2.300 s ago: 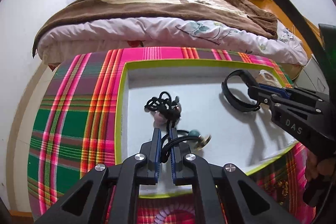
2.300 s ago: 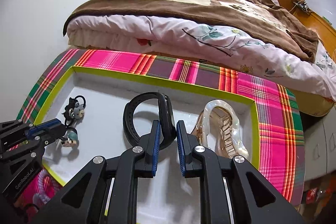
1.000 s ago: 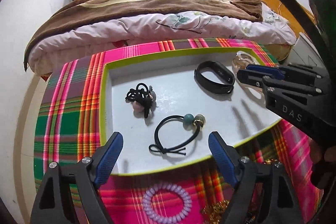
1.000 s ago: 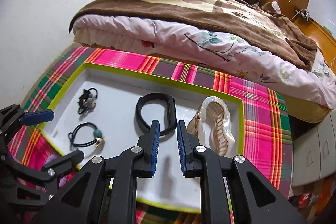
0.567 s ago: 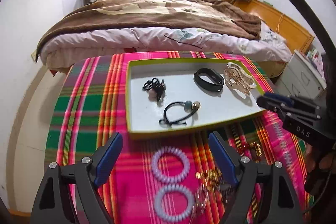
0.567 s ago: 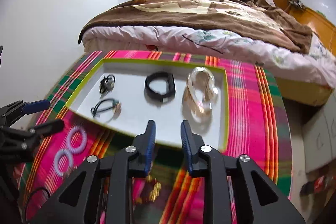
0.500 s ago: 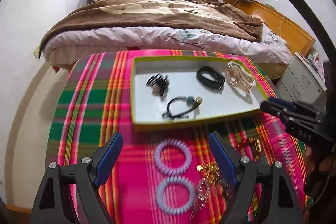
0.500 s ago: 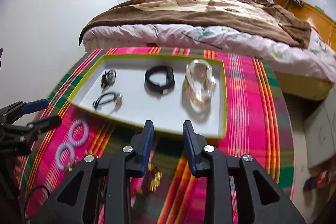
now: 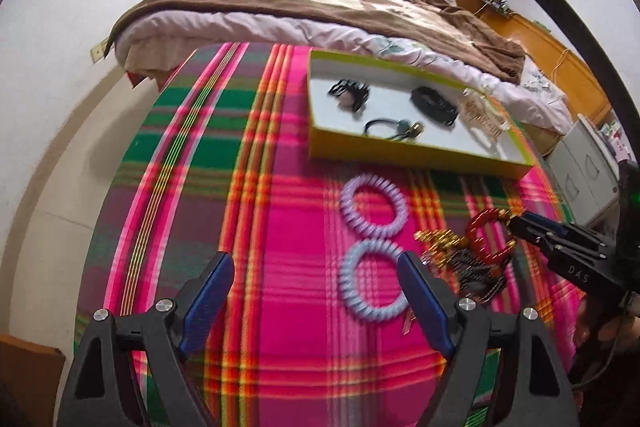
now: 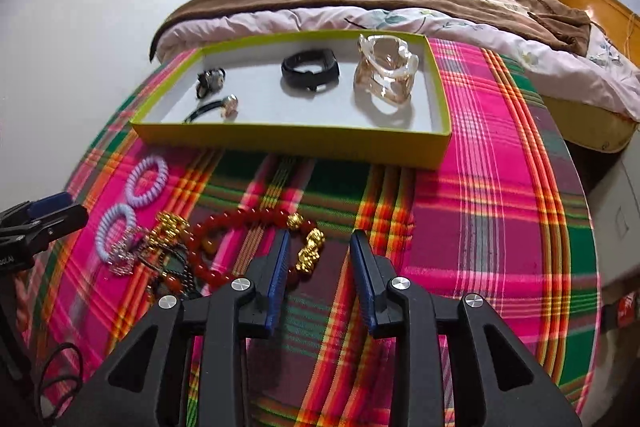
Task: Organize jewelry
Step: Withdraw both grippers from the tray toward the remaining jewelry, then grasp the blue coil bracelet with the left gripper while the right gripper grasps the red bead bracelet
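Both hand-held grippers open (empty).

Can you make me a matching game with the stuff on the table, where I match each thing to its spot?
Things:
1. black band
2. lilac coil ring
3. red bead bracelet
4. clear hair clip

Places:
A. on the cloth, in front of the right claw
B. in the tray, at its right end
C. in the tray, middle
D. on the cloth, left of the beads

Pairs: 1-C, 2-D, 3-A, 4-B
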`<action>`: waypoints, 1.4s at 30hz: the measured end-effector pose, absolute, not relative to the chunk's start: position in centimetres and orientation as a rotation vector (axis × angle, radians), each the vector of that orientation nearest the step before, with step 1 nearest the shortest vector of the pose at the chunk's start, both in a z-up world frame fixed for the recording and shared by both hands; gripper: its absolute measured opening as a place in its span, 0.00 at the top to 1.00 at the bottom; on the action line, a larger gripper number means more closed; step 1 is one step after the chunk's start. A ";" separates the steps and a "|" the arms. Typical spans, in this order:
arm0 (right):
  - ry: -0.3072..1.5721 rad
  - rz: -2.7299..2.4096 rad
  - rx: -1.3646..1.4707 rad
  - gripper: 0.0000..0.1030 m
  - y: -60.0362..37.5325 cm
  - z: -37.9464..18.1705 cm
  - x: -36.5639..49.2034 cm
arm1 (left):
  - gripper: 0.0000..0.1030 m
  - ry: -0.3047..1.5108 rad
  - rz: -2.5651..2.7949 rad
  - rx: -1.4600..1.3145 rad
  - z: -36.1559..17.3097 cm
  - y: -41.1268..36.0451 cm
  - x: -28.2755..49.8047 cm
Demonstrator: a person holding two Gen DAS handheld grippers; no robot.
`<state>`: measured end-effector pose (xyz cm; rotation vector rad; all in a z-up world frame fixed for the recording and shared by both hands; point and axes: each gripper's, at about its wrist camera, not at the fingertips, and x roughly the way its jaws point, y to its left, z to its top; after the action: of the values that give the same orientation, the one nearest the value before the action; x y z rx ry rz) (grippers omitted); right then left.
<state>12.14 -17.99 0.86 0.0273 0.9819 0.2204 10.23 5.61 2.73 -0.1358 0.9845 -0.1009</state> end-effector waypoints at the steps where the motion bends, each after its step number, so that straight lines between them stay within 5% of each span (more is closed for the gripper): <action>1: 0.979 0.216 0.018 0.69 -17.9 0.8 12.1 | 0.19 0.993 -0.096 -0.136 2.4 5.7 10.2; 17: 0.944 0.185 -0.063 0.69 -16.8 0.7 11.4 | 0.24 1.017 -0.025 -0.017 0.6 4.2 10.7; 20: 0.934 0.176 -0.057 0.77 -17.0 0.7 11.2 | 0.27 1.008 -0.005 0.004 0.6 4.0 10.7; 22: 0.933 0.179 -0.048 0.89 -17.2 0.7 11.1 | 0.32 1.003 0.002 0.003 0.6 4.0 10.7; 29: 0.920 0.181 -0.007 0.91 -17.9 1.0 10.9 | 0.56 0.991 0.010 0.007 1.0 3.9 11.0; 34: 0.895 0.185 0.021 0.92 -18.4 1.4 10.5 | 0.87 0.983 0.023 0.003 1.1 4.1 10.9; 42: 0.862 0.191 0.037 0.92 -18.5 2.3 10.3 | 0.90 0.975 0.012 -0.049 1.4 4.9 10.7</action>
<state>10.27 -18.53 2.26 0.0367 0.8621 0.1907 10.69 4.93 1.40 -0.0487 0.9755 0.0121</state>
